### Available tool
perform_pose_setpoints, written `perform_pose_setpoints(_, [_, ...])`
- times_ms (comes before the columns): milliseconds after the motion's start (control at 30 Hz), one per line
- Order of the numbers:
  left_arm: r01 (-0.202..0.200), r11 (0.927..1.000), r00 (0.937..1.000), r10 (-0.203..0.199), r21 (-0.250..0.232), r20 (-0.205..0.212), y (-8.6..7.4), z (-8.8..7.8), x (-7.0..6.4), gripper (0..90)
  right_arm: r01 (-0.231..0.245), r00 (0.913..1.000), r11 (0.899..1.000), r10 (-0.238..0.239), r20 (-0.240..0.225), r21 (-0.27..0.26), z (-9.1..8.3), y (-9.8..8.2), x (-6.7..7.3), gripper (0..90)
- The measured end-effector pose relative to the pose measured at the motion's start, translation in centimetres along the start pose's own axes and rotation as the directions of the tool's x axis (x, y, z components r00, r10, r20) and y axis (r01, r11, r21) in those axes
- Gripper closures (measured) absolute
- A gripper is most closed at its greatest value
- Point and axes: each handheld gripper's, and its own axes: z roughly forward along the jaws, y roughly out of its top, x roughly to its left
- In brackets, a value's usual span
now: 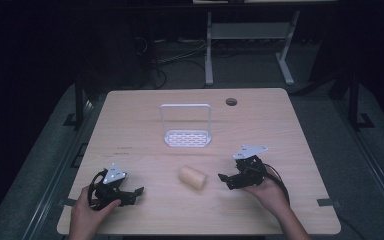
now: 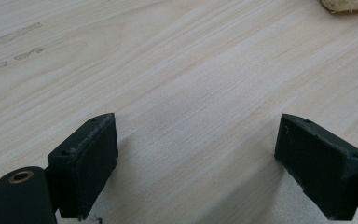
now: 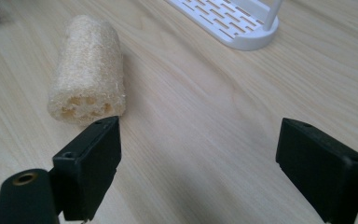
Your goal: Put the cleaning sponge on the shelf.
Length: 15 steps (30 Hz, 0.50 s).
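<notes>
A pale yellow loofah sponge (image 1: pixel 193 177) (image 3: pixel 87 70) lies on its side in the middle of the wooden table (image 1: pixel 145 140); its edge shows in the left gripper view (image 2: pixel 349 4) at the top right. Behind it stands a white slotted rack with a tall handle (image 1: pixel 186 128) (image 3: pixel 228 21). My left gripper (image 1: pixel 139 192) (image 2: pixel 198 163) rests low at the front left, open, with bare wood between its jaws. To the right of the sponge my right gripper (image 1: pixel 224 181) (image 3: pixel 198 163) is open and holds nothing; the sponge lies just beyond its left jaw.
A round cable hole (image 1: pixel 231 102) sits near the table's far right corner. Beyond the far edge stand the white legs of another desk (image 1: pixel 209 50), with cables on the dark floor. The person's hands come in over the front edge.
</notes>
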Motion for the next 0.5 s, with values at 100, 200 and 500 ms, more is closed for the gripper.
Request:
perform_pose_setpoints(100, [0.000,1.0000,1.0000,0.000,0.000,0.000,0.0,0.0,0.0,12.7,0.002,1.0000,1.000,-0.002,-0.004,0.004,0.3,0.2,0.1,13.7])
perform_pose_setpoints(200, [0.000,1.0000,1.0000,0.000,0.000,0.000,0.0,0.0,0.0,12.7,0.010,0.9999,1.000,-0.010,-0.010,0.009,0.6,0.5,0.4,13.5])
perform_pose_setpoints(500, [0.002,1.0000,1.0000,-0.002,-0.002,-0.001,0.0,0.0,0.0,12.7,0.028,0.9985,1.000,-0.027,-0.047,0.007,1.3,1.5,1.1,13.1])
